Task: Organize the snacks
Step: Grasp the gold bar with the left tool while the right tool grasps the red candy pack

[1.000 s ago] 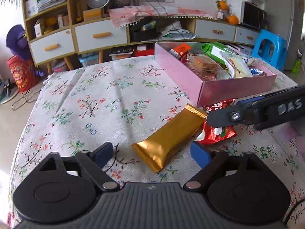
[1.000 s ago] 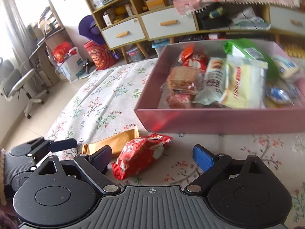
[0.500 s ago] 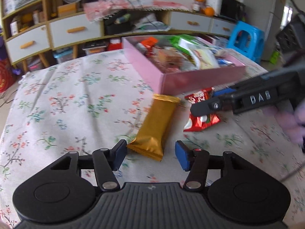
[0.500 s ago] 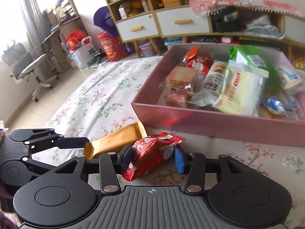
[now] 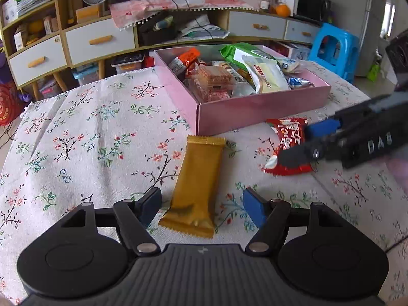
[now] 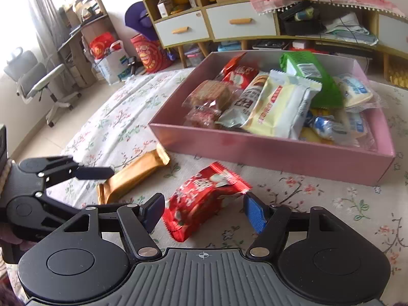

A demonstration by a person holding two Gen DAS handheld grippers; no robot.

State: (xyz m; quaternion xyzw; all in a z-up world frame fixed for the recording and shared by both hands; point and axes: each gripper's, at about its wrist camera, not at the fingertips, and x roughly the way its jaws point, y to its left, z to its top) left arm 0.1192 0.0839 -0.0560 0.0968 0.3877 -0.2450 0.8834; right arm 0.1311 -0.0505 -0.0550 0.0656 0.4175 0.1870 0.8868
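Red packet [image 6: 204, 199] freed (fingers [image 6: 251, 214] wider)

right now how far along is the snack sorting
Mostly done: the pink box already holds many packets. In hand: nothing gripped. The left gripper has open jaws either side of the gold bar; the right gripper has open jaws either side of the red packet. Left: both snacks lie on the tablecloth and need boxing.

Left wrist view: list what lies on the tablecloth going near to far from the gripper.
Left gripper → gold foil snack bar → pink cardboard box of snacks.
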